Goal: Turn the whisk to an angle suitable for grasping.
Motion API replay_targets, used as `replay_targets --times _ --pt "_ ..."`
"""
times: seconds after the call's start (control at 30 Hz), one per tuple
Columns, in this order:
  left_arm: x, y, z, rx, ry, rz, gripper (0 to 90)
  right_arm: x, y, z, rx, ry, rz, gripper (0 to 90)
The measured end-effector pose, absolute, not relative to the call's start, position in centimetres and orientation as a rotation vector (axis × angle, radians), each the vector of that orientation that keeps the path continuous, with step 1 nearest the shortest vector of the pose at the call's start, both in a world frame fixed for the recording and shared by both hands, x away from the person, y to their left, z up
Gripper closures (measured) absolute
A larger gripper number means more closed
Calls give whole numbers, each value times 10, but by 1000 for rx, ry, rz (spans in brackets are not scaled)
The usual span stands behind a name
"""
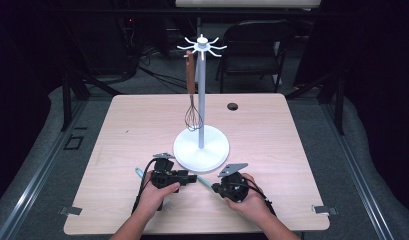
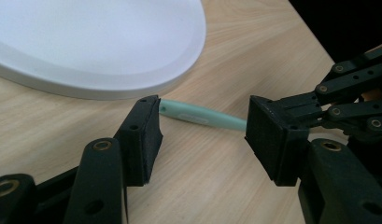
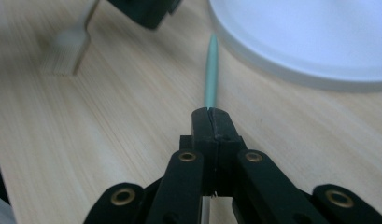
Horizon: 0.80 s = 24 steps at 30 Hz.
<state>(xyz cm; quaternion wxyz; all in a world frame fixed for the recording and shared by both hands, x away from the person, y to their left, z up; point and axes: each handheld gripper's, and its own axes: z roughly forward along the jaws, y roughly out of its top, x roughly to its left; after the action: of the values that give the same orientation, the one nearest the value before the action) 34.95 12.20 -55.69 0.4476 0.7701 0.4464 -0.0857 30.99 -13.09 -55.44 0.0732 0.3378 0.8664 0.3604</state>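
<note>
Mint-green utensil handle [image 3: 211,74] is lying just beside the white stand base [image 3: 310,42], the right gripper [image 3: 210,122] pinching its end, the left gripper [image 2: 202,140] spread; lifting risks it pivoting loose.

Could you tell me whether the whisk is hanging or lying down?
Hanging: the whisk dangles upright from a hook of the white stand.

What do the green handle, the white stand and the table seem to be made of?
Green handle: probably plastic or silicone, smooth and matte, with an even mint colour.
White stand: likely painted metal or plastic, with a uniform, slightly glossy base.
Table: pale wood or wood-look laminate, with visible grain lines.
</note>
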Motion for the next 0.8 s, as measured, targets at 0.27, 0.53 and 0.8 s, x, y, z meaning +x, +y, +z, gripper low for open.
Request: replay_targets --times 0.27,0.53,0.8 --pt "351 120 -558 1893 1124 -219 450 312 -125 -562 972 2595 940 776" --pt "351 120 -560 1867 1133 -262 434 315 -125 -570 931 2593 898 794" --pt "352 120 -562 1844 1143 -291 421 315 -128 -566 967 2608 961 802"
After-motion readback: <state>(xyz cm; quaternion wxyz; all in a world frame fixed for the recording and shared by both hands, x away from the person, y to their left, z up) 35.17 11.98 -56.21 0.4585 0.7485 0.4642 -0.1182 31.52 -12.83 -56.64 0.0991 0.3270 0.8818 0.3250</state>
